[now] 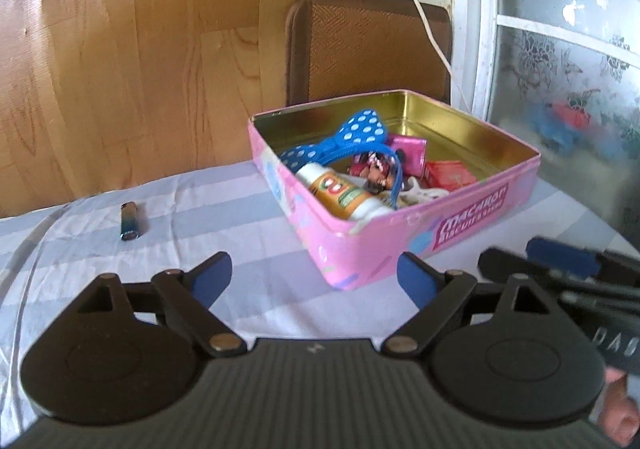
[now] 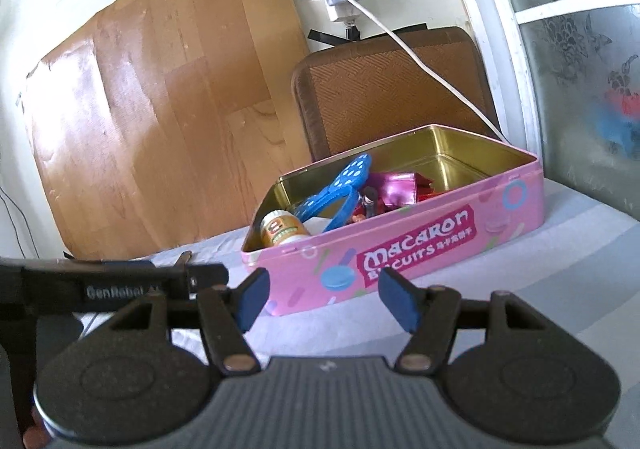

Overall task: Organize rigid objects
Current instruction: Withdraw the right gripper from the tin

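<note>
Nearest, left tool (image 1: 315, 275) spread wide, nothing between its blue pads; right tool (image 2: 323, 299) likewise wide apart and empty, hovering just short of the pink rectangular biscuit tin (image 1: 404, 249). Inside the tin: blue polka-dot plastic bow hairband (image 1: 352, 137), white bottle with an orange label (image 1: 340, 195), shiny magenta foil packet (image 1: 406, 151), red packet (image 1: 448, 175), a small doll figure half buried. Well apart to the left, alone on the cloth, a small dark metallic lighter (image 1: 130, 224), probably the last piece to bring over.

Risks, as a guess: lighter lying flat and slim, easy to skid or pinch the cloth instead; tin light and lidless, liable to slide if nudged at its corner; hairband standing proud of the rim, apt to snag.

Underneath, worktop (image 1: 248, 209) under pale striped cloth, slightly creased. Beyond: brown woven cushion, wood-grain panel, white power strip with trailing cable, frosted floral glass at right.
</note>
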The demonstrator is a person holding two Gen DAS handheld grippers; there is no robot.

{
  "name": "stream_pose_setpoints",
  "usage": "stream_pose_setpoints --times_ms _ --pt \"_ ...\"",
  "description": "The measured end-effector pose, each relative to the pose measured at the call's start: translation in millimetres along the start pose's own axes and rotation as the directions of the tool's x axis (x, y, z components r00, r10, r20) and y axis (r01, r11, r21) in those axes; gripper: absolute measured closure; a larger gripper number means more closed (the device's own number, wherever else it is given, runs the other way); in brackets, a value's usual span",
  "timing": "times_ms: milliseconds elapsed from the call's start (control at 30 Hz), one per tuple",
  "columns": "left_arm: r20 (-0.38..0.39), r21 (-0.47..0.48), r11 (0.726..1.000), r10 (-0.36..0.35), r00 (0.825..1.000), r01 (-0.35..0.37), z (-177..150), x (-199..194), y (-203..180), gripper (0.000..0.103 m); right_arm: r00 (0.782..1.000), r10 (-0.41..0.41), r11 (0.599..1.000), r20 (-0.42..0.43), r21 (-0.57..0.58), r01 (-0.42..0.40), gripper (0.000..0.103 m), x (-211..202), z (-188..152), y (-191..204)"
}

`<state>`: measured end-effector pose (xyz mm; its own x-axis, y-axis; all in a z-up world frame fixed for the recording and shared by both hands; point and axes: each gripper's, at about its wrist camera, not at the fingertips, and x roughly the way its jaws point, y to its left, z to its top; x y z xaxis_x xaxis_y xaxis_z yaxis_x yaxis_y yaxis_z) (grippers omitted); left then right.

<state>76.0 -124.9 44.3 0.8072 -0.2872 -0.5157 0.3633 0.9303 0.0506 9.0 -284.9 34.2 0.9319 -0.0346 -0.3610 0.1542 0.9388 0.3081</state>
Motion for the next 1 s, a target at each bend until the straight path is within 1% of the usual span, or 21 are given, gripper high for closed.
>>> stream_pose_setpoints --times_ms 300,700,1000 --pt "-0.003 0.008 1.0 0.015 1.0 -0.015 -12.7 -4.9 7.9 0.012 0.999 -0.022 1.0 0.037 0.006 0.022 0.04 -6.8 2.3 8.5" --pt "0.0 -0.009 0.999 0.052 0.999 -0.052 -22.2 -5.0 30.4 0.01 1.0 -0.027 1.0 0.016 -0.006 0.027 0.04 -0.7 1.8 22.2" --pt "-0.007 -0.03 0.996 0.084 0.996 -0.084 -29.6 -1.9 54.1 0.009 1.0 -0.019 0.999 -0.004 -0.046 0.018 0.04 4.6 1.2 42.1"
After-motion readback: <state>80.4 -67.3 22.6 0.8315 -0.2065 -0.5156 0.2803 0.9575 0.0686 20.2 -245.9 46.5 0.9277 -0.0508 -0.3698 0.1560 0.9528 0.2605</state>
